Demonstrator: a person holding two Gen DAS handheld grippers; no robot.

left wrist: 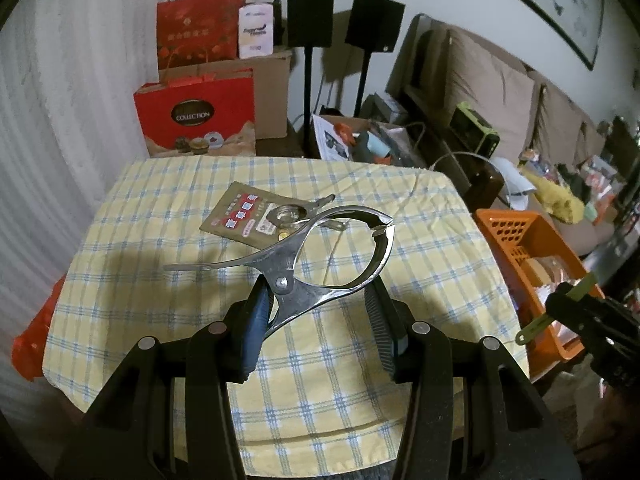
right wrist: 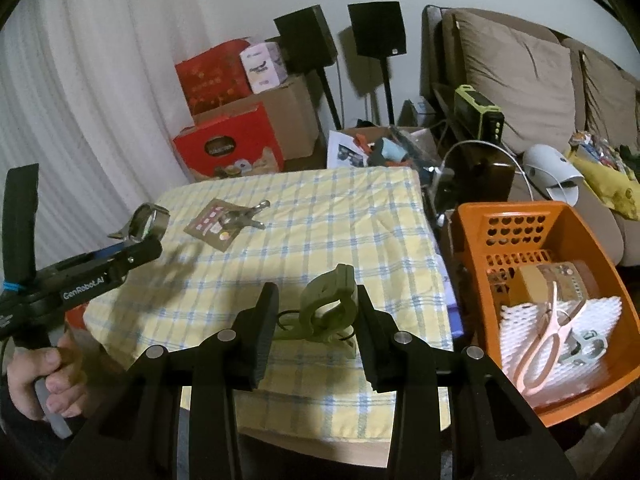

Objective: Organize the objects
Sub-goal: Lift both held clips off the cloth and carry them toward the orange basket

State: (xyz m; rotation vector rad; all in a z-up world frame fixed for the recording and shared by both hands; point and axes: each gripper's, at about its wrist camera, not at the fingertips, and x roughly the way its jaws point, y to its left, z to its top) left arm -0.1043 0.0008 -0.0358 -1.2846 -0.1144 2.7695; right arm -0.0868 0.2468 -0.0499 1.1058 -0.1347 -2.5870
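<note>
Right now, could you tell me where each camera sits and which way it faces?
Left wrist: on the left gripper, looking down across the checked tablecloth at the held metal clamp; the right gripper shows at right.
Right wrist: on the right gripper, which holds a green clip, orange basket at right; the left gripper and a hand show.
Shared: tablecloth, brown packet, basket.

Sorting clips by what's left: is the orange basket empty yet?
No. The orange basket already holds pink scissors, tape rolls and white foam netting.
</note>
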